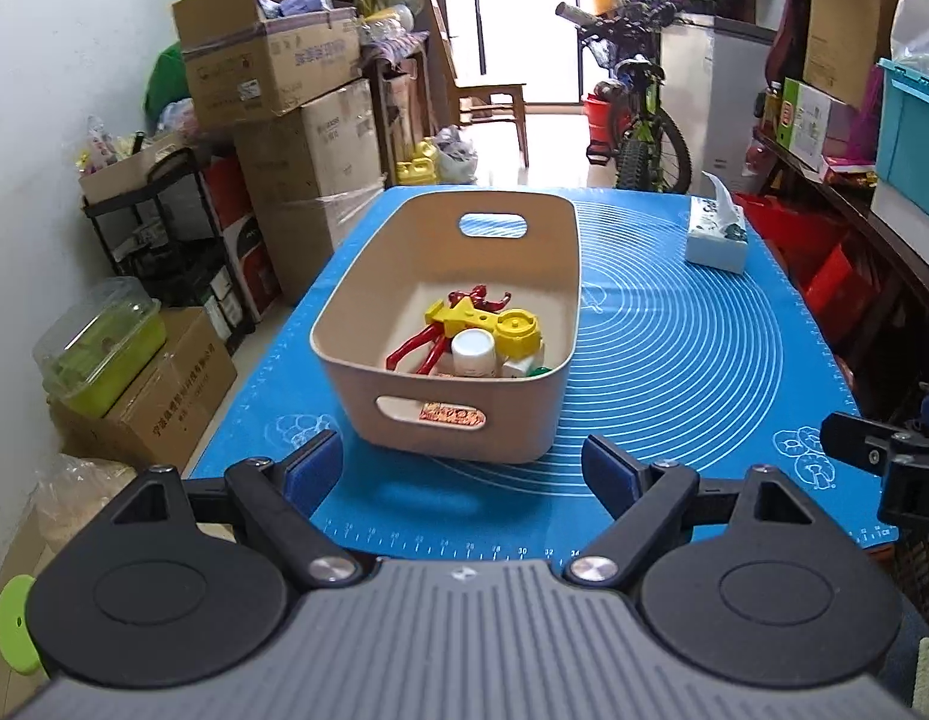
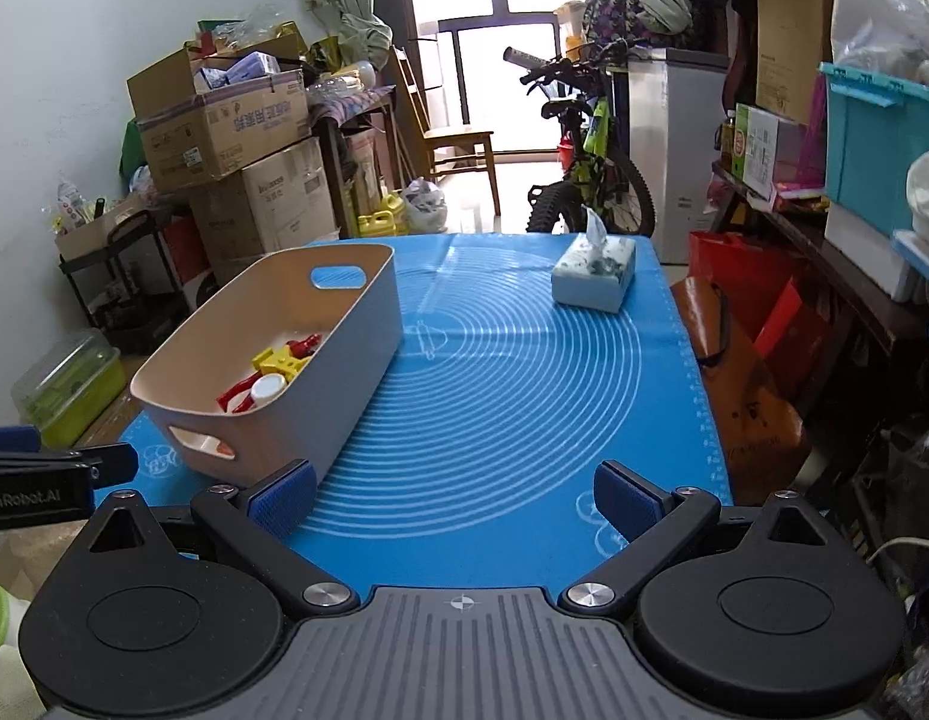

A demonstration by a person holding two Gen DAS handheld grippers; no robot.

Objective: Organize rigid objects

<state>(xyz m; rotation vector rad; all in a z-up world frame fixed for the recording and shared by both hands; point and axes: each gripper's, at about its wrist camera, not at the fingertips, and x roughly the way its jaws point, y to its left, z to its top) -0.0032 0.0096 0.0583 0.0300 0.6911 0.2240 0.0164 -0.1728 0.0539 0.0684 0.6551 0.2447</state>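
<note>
Blue mat with white ring lines covers the table. Far left, off the table: stacked cardboard boxes against the wall, a green lidded container on a lower box. On the left half of the mat stands a beige bin with cut-out handles, upright, its long side running away from the camera. Inside, at the near end, a jumble: red toy parts, a yellow toy piece, a white bottle with a round cap, a small white item and a bit of green beside it, too hidden to name. Left gripper hovers just short of the bin's near wall, jaws spread wide, nothing between the blue pads. Right of the bin the mat lies bare across its middle. Right gripper is over the near edge of the mat, jaws likewise wide apart and holding nothing; its left pad shows just in front of the bin's near corner, contact unclear. Far right corner of the mat: a tissue box, one tissue standing up, well apart from the bin. Beyond it, a bicycle on the floor.
</note>
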